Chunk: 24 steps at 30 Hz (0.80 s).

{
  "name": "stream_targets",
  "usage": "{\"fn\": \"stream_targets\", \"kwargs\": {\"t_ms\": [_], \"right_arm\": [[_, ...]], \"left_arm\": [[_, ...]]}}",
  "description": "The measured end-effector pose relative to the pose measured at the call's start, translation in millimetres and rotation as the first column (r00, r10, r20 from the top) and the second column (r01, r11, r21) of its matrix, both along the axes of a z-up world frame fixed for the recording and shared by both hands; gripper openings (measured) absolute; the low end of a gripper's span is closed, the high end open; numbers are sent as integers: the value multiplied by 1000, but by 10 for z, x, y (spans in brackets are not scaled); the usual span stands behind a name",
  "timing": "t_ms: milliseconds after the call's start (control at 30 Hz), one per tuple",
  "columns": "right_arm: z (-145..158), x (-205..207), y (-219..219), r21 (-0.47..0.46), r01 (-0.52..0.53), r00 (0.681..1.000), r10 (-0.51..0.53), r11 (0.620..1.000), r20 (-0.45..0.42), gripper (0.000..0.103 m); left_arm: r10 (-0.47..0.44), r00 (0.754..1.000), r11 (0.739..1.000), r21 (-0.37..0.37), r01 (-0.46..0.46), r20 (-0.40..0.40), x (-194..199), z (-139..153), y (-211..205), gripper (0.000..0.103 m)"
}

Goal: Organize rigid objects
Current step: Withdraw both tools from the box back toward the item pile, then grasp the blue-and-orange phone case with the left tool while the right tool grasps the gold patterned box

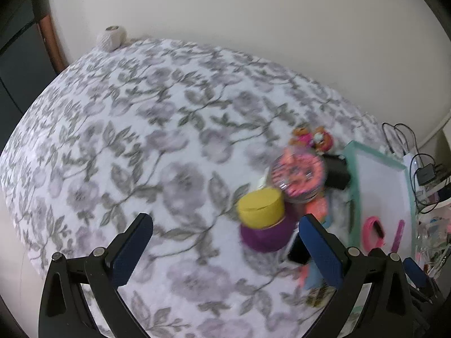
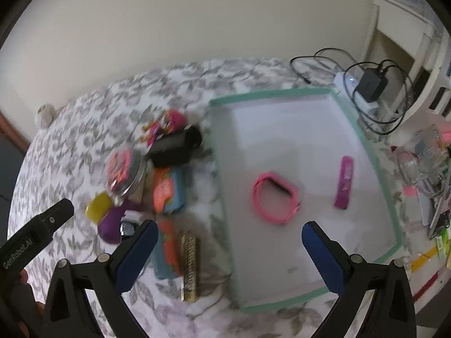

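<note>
A white tray with a teal rim [image 2: 363,143] lies on the flowered bedspread [image 2: 93,129]; inside it are a pink band [image 2: 274,201] and a magenta stick [image 2: 344,186]. Left of the tray is a heap: a glass jar with a pink lid [image 2: 124,173], a yellow-and-purple tub [image 2: 104,214], a black cylinder [image 2: 176,146], orange-and-blue cards [image 2: 167,194] and a gold comb [image 2: 189,267]. My right gripper [image 2: 229,235] is open above the tray's left rim. My left gripper [image 1: 225,229] is open, empty, near the yellow-and-purple tub [image 1: 262,219] and jar [image 1: 298,176].
A ball of white twine [image 1: 111,37] sits at the bedspread's far corner. Black cables and a charger [image 2: 369,84] lie beyond the tray. Clutter of small items [image 2: 425,174] crowds the right side. The wall stands close behind.
</note>
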State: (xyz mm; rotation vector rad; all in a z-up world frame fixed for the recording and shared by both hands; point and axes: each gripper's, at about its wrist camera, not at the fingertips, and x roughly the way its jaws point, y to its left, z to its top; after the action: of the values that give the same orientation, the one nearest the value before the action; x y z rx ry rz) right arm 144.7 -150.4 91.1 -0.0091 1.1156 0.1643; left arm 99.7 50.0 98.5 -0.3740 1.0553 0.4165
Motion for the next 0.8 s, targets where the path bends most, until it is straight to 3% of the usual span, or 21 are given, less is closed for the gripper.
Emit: {"fn": "stream_targets", "kwargs": {"t_ms": [267,467,700,800], "right_arm": [[-215,-92,205,-31,-48,997,46,998,-55,95],[-270,-72,133,-27,-34,996,32,999,-85,79],[-358,-64,162,-18,-56,991,54,998,-125,58],[-362,-77,203,-21,-74,989,71,997,-129,56]], "left_arm": [[7,999,997,-70,-10,-38,-94,-145,121,103],[-19,999,987,-158,11,-48,-38,-213,42,103],[-73,994,981,-187,57,-79,43,-325,-129,103],[-94,992,975,-208,76,-79,64,-344,-196,102]]}}
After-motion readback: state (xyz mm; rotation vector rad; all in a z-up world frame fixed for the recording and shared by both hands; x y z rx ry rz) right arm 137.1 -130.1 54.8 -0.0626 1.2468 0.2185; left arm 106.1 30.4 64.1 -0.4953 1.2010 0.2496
